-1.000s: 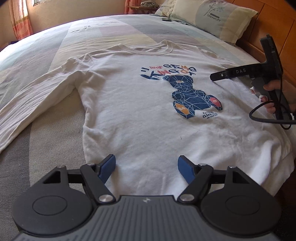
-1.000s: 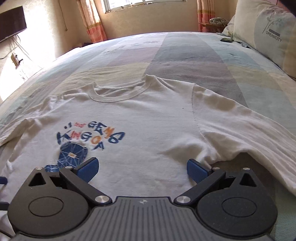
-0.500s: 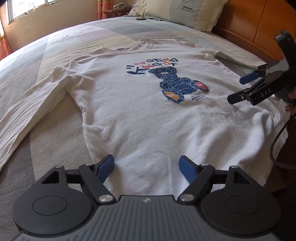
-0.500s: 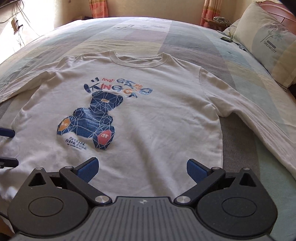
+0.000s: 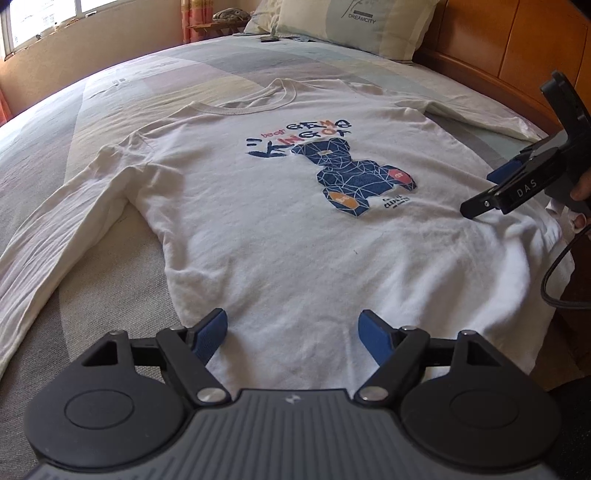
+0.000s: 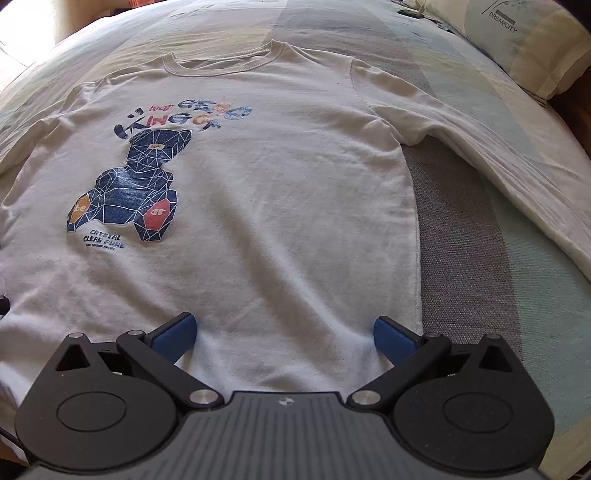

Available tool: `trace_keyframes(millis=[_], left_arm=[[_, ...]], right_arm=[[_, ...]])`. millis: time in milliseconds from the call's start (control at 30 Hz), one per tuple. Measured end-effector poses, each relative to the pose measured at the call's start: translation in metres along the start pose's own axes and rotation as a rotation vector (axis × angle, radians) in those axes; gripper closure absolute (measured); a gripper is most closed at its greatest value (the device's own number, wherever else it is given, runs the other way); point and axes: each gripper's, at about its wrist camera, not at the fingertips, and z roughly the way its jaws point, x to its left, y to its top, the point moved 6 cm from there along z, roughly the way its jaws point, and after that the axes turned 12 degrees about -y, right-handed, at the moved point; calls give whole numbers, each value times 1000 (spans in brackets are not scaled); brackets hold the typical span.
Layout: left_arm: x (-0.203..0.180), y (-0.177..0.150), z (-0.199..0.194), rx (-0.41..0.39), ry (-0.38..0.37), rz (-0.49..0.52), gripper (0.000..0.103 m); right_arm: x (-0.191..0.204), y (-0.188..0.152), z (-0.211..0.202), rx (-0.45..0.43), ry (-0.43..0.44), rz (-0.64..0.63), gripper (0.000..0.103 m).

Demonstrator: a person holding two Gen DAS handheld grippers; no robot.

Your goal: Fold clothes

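Observation:
A white long-sleeved shirt (image 5: 280, 236) with a blue bear print (image 5: 354, 177) lies flat, face up, on the bed, both sleeves spread outwards. My left gripper (image 5: 293, 332) stands open over the shirt's hem near its left corner, nothing between its blue pads. My right gripper (image 6: 284, 336) is open too, low over the hem near the shirt's right side seam (image 6: 415, 236). The left wrist view shows the right gripper (image 5: 491, 195) from the side, its tips down at the cloth, held by a hand (image 5: 581, 188). The right sleeve (image 6: 498, 166) runs off to the right.
The bed (image 5: 110, 110) has a pastel patchwork cover. Pillows (image 5: 354, 26) lie at the head by a wooden headboard (image 5: 517, 55). A small dark object (image 5: 270, 38) rests near the pillows. A black cable (image 5: 557, 273) hangs from the right gripper at the bed's edge.
The right gripper has drawn back from the chest and shoulder to the hem at the shirt's right side. The left gripper stayed at the hem and rolled slightly.

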Motion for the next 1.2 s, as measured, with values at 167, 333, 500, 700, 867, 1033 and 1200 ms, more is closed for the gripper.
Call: trace_keyframes(millis=[167,333,500,700,867,1033,1200], left_arm=[[6,14,-3,-25,-11,5,24],[13,14,16,21,-32,-11,24],[11,15,22,13,-49,9,15],[14,18,23,2,-50,-42,15],[12,17,25,12,-39,-22,15],[8,17,27,16,-6,-14,14],[2,18,33,33,42,-5,9]], right_arm=[[0,1,1,2,-8,16,0],[0,2,2,8,-16,32,0],[1,4,3,32,-34,48,0],[1,10,8,77,-32,44,0],[0,9,8,59,-37,64,0],[-1,8,8,29,-35,76,0],[-2,4,6,-17,-23,71,0]])
